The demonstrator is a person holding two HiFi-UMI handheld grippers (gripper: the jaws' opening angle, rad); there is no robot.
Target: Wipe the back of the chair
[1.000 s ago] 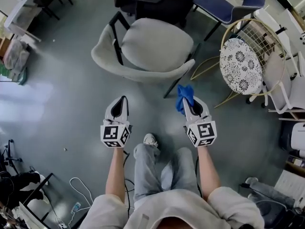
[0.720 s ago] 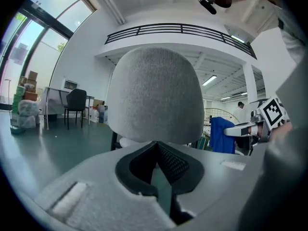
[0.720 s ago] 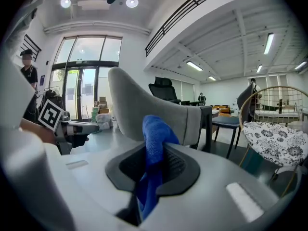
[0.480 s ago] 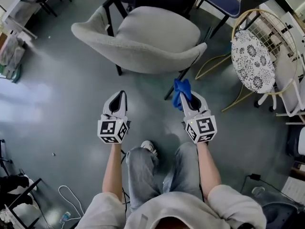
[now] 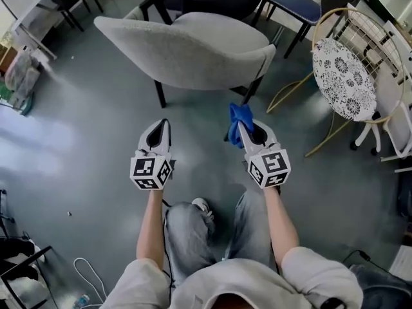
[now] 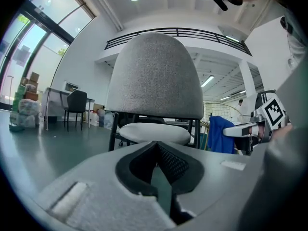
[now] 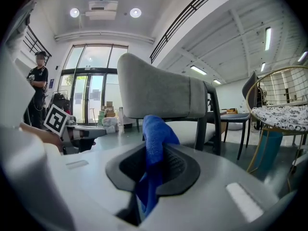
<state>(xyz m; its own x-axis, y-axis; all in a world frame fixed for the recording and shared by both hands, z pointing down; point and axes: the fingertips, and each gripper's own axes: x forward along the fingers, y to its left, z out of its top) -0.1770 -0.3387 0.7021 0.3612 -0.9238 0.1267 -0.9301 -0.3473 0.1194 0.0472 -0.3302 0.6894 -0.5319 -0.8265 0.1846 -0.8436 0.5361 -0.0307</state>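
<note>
Grey upholstered chair [image 5: 193, 50] with black legs has come closer and now fills more of the head view than a second ago; its curved backrest faces me across the grey-green floor [image 5: 84, 147]. I read that as the approach nearly finished, with wiping not yet begun. A gold wire-framed chair [image 5: 344, 76] with a patterned round seat stands off to the right, clear of my path. Left tool [image 5: 162, 129] is level with the right one, well apart from it. In the left gripper view its jaws are drawn together with nothing between them [image 6: 158, 150], and the backrest [image 6: 154, 76] rises straight ahead. Right tool [image 5: 248, 132] is clenched on the blue cloth [image 5: 241, 118]. In the right gripper view the fabric is pinched between the pads, with a bunched fold standing above them [image 7: 155, 143]. The fold sits near the backrest's right end [image 7: 159, 93] but seems short of touching it. Next, I judge, comes a lift and a forward press.
</note>
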